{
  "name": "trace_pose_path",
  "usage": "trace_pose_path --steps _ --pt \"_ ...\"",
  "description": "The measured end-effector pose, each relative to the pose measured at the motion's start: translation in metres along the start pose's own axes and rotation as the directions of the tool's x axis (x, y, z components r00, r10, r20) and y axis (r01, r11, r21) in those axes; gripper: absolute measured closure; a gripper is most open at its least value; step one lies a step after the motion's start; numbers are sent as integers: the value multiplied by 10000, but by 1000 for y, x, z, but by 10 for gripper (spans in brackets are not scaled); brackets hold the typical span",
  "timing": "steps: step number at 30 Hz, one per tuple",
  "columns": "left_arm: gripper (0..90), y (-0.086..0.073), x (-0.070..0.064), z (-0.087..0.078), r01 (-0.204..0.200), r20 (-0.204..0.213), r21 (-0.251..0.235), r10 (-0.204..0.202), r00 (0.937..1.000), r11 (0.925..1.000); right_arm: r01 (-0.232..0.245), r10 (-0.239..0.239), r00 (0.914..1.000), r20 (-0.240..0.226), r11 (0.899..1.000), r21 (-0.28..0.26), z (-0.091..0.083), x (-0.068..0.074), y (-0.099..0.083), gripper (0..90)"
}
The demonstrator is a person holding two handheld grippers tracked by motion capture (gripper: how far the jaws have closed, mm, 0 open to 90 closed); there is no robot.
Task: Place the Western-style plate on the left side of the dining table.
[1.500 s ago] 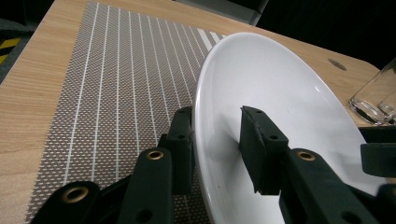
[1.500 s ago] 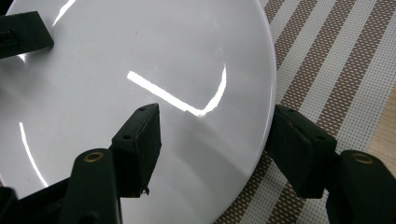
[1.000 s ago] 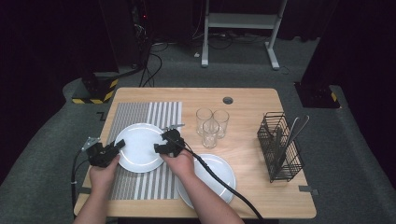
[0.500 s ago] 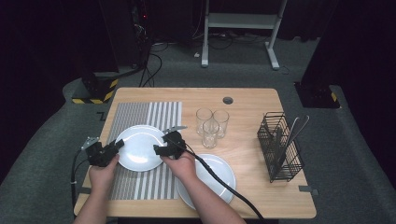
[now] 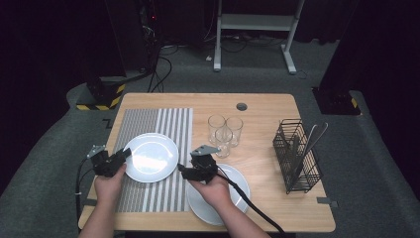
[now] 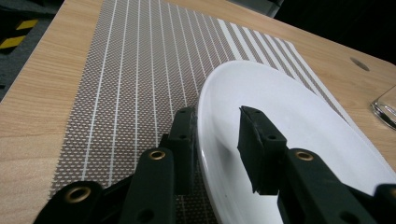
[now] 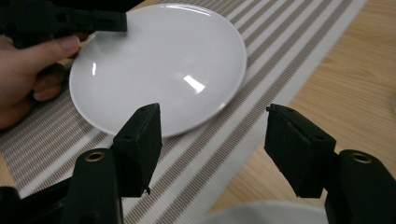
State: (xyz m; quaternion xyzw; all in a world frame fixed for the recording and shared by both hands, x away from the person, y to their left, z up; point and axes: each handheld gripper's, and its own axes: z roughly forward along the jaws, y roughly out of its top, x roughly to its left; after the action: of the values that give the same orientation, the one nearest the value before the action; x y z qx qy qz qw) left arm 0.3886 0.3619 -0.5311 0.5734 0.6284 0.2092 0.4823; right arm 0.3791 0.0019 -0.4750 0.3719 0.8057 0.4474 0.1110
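Note:
A white plate (image 5: pixel 151 157) (image 6: pixel 289 107) (image 7: pixel 163 65) lies on the striped placemat (image 5: pixel 148 121). My left gripper (image 5: pixel 124 154) (image 6: pixel 217 126) is at its left rim, partly open. One jaw stands outside the rim over the mat and the other over the plate's inside. My right gripper (image 5: pixel 181 169) (image 7: pixel 212 116) is wide open just off the plate's right rim, with nothing between its jaws. One of the left gripper's fingers (image 7: pixel 107 21) rests over the plate's far edge in the right gripper view.
A second white plate (image 5: pixel 233 198) lies on the bare wood under the right hand. Three drinking glasses (image 5: pixel 225 129) stand behind it. A black wire basket (image 5: pixel 297 156) with cutlery sits at the right. A round grommet hole (image 5: pixel 241 106) is near the table's back edge.
My right gripper has let go of the plate's right rim and drawn back toward me. The plate and my left gripper have stayed in place.

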Motion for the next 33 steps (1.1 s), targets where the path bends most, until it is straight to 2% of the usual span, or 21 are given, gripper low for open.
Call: trace_pose_path --steps 3,8,11,14,17,26,31,33 --pt "672 0 0 1 62 -81 75 -61 9999 10000 227 -224 9992 328 9997 -88 -14 -5 -14 364" --pt "676 1 0 2 139 -241 116 -136 9996 9998 745 -741 9924 983 9972 -8 -36 -12 -37 365" --pt "678 1 0 2 157 -356 140 -152 9993 9998 1042 -1030 9872 1221 9945 -36 -49 -15 -48 365" --pt "680 1 0 3 182 -457 243 -171 9988 9995 1137 -1116 9850 1317 9935 -80 -59 -18 -56 367" --pt "680 1 -1 3 310 -536 264 -295 9981 9992 1037 -1012 9851 1391 9946 -105 -66 -23 -65 368" --pt "681 0 -2 1 212 -710 158 -200 9973 9997 700 -662 9867 1484 9973 -201 -72 -33 -79 367" --pt "681 1 -1 2 226 -752 128 -216 9969 9997 865 -807 9853 1508 9957 -324 -75 -32 -81 369" --pt "696 2 0 2 174 -652 84 -168 9977 9998 895 -832 9851 1506 9953 -358 -76 -31 -82 371"
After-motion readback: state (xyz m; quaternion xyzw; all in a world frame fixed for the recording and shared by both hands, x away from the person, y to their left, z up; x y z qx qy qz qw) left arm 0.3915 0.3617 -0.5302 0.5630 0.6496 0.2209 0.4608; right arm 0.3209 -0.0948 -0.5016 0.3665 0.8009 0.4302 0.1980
